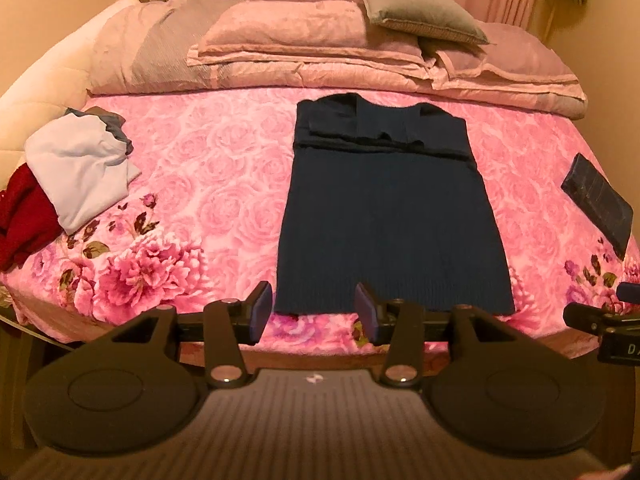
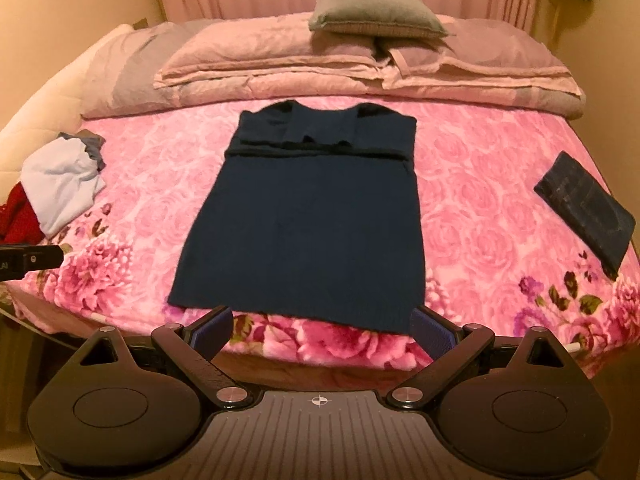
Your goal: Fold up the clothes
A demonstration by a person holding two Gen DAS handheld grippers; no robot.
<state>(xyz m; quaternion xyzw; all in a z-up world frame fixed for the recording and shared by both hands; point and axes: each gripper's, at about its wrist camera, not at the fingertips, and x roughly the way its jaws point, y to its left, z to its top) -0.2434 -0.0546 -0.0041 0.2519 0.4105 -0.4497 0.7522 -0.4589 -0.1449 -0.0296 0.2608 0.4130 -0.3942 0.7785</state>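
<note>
A navy sweater (image 1: 384,216) lies flat on my bed (image 1: 208,184), sleeves already folded across its chest. My left gripper (image 1: 312,312) and right gripper (image 2: 324,328) hover open at its hem, gripping nothing. Unfolded clothes (image 1: 80,176) wait left; one folded dark garment (image 2: 584,216) rests right.

Read only fragments: pale letters "DA", cut off at the frame edge, on the black body of the right gripper (image 1: 618,346) at far right; "AI", likewise cut off, on the left gripper (image 2: 16,266) at far left. Nothing else legible.
</note>
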